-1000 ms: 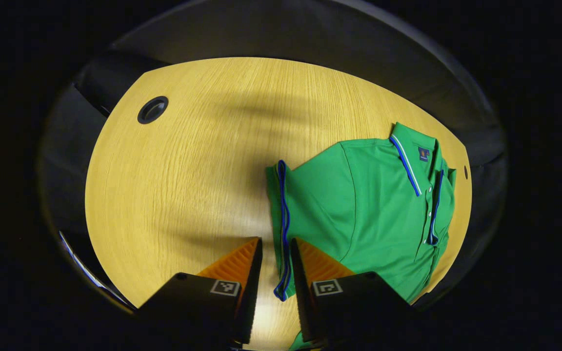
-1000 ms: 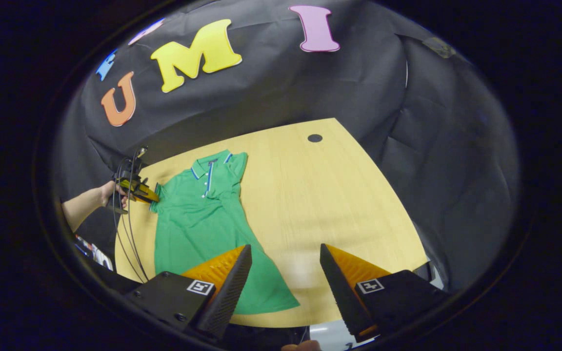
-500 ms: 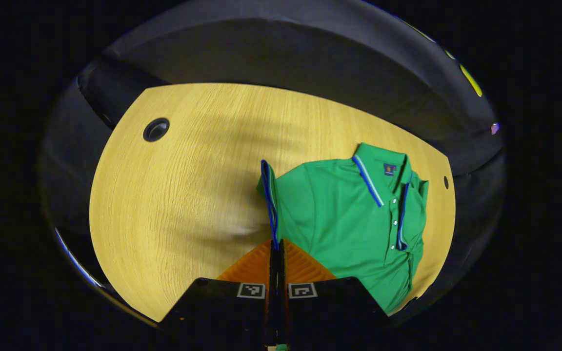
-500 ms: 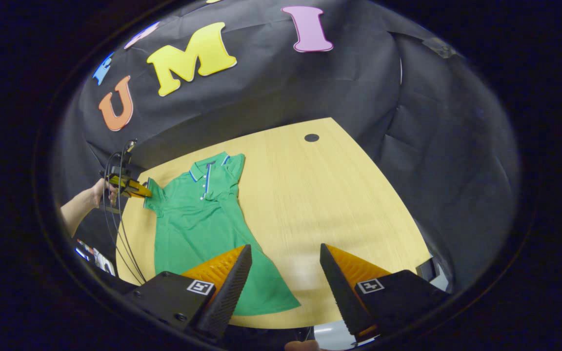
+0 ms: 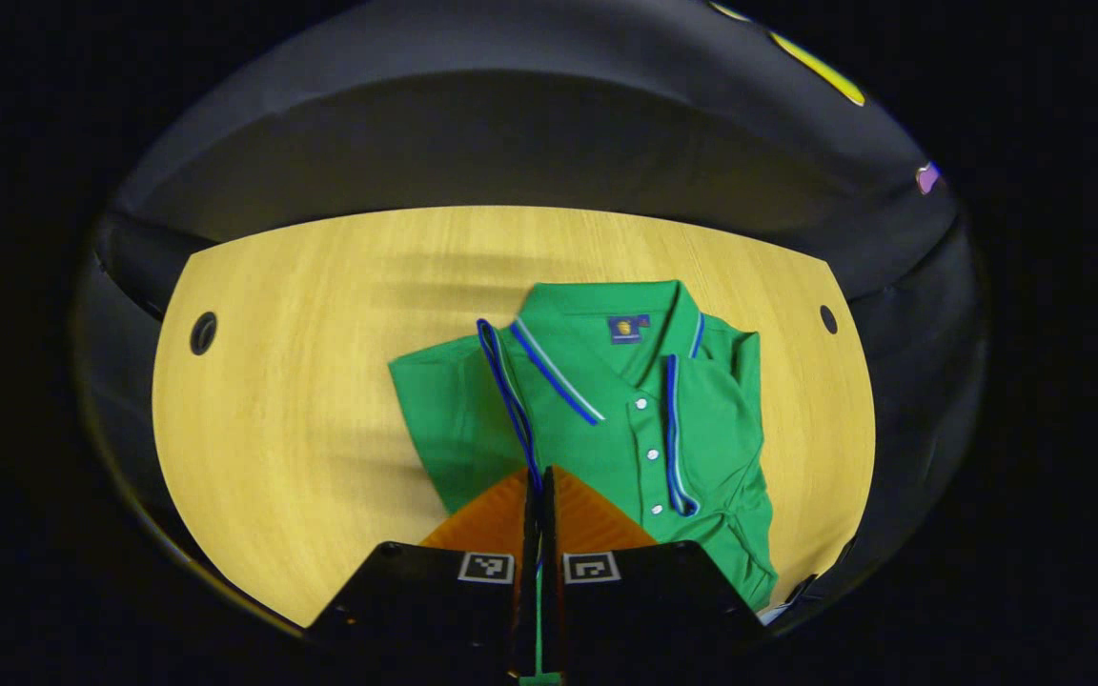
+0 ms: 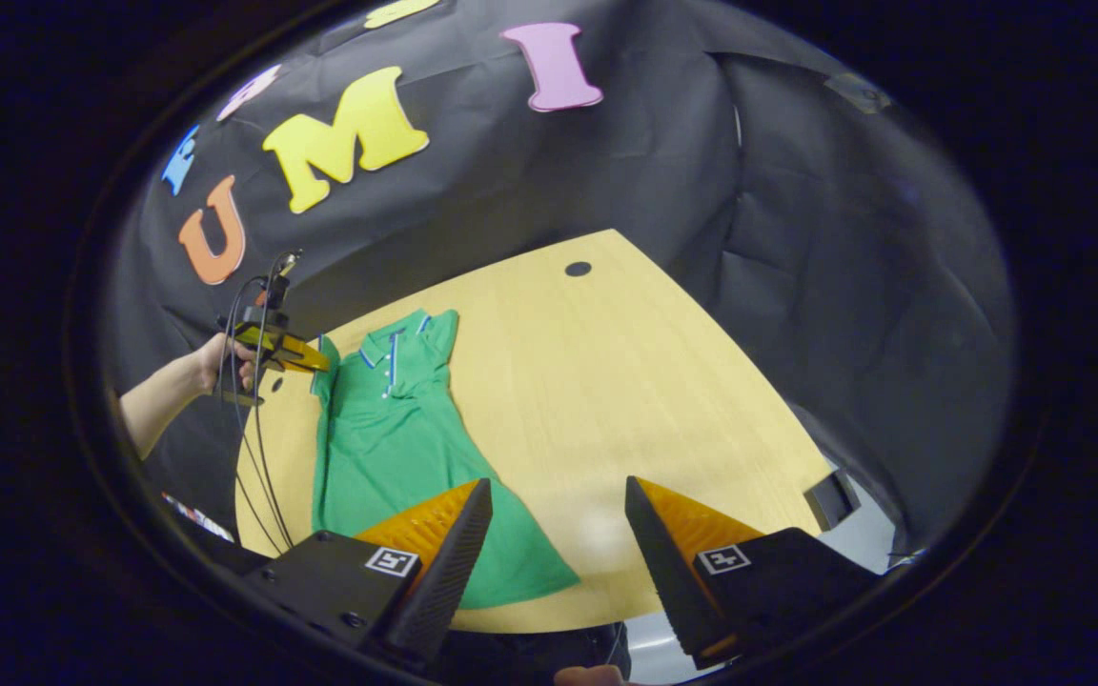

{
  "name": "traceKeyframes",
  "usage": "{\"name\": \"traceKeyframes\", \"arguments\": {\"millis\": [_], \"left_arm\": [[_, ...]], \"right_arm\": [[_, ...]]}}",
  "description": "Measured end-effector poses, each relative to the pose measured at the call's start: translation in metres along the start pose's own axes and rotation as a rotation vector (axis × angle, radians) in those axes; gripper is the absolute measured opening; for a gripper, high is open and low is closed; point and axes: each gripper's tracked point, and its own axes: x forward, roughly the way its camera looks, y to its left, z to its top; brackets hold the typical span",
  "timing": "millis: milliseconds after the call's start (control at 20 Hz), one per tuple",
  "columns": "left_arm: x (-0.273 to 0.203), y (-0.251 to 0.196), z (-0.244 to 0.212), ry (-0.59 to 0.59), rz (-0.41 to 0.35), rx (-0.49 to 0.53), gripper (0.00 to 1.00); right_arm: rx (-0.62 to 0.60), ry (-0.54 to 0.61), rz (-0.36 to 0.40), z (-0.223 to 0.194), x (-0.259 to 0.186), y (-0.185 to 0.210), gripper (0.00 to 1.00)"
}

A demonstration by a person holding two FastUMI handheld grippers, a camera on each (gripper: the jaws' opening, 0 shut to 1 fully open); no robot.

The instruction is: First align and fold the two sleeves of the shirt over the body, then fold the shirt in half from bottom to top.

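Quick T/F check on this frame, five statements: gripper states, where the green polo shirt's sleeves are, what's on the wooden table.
1. The left gripper is shut on the blue-trimmed sleeve of the green polo shirt. True.
2. The right gripper is clamped on the shirt's hem. False: its jaws stand wide apart over the light wooden table, holding nothing.
3. The shirt's other sleeve is already folded over the body. True.
4. The shirt is folded in half bottom to top. False: the right gripper view shows its body stretched out full length.
5. A bare hand holds the left gripper. True.
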Motion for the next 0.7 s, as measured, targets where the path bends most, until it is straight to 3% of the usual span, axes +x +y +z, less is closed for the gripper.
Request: {"name": "traceKeyframes", "arguments": {"millis": [250,300,400,450,500,700], "left_arm": [[0.011,-0.032,-0.008,0.002,-0.039,-0.026,0.18],[0.006,-0.03,-0.008,-0.014,-0.033,-0.021,0.29],[-0.007,-0.02,-0.008,-0.055,-0.002,-0.007,0.8],[-0.016,-0.014,-0.009,-0.08,0.018,0.0,0.99],[-0.026,-0.01,-0.01,-0.111,0.029,0.01,0.9],[-0.091,-0.006,-0.035,-0.253,0.037,0.066,0.9]], "right_arm": [[-0.003,-0.016,-0.01,0.004,-0.001,-0.007,0.9],[-0.022,-0.019,0.007,0.004,0.0,-0.002,0.9],[-0.095,-0.029,0.023,0.007,0.002,0.007,0.9],[-0.128,-0.035,0.038,0.008,0.005,0.012,0.9],[-0.152,-0.038,0.06,0.01,0.006,0.023,0.9],[-0.248,-0.038,0.139,0.012,0.013,0.057,0.9]]}}
